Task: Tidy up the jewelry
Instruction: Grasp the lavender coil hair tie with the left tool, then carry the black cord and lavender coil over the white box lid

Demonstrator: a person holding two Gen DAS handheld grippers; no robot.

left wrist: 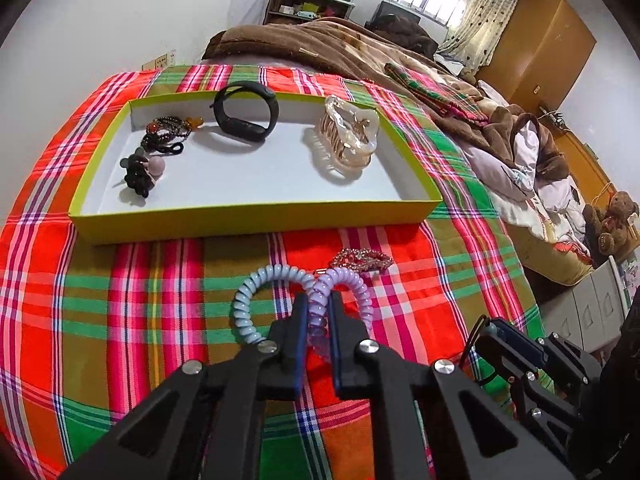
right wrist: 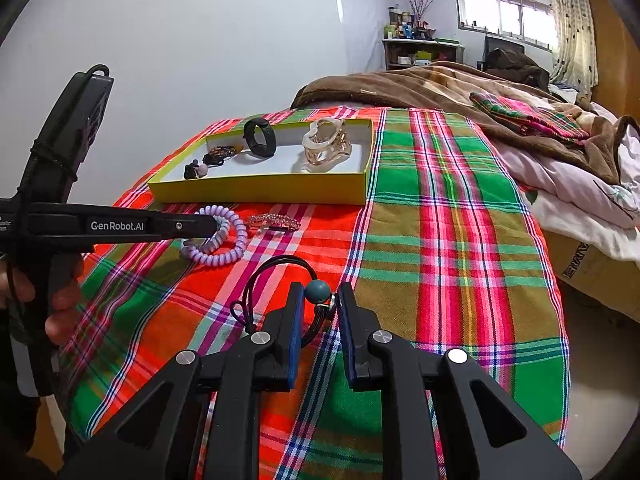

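Note:
A yellow-green tray (left wrist: 248,218) (right wrist: 260,188) on the plaid cloth holds a black wristband (left wrist: 244,112) (right wrist: 260,137), a pearly claw clip (left wrist: 348,136) (right wrist: 326,146), beaded bracelets (left wrist: 168,128) and a dark hair tie (left wrist: 140,172). My left gripper (left wrist: 318,300) (right wrist: 216,226) is shut on a lilac spiral hair tie (left wrist: 352,284) (right wrist: 218,242) that overlaps a pale blue one (left wrist: 248,308). A rhinestone clip (left wrist: 362,260) (right wrist: 274,223) lies just beyond. My right gripper (right wrist: 318,292) is open around a black cord hair tie with a teal bead (right wrist: 318,291).
Brown blankets (left wrist: 320,44) and crumpled bedding (left wrist: 520,160) lie to the right of the cloth. A folded plaid cloth (right wrist: 528,116) rests on them. A teddy bear (left wrist: 610,216) sits off the bed. The bed edge drops away at right.

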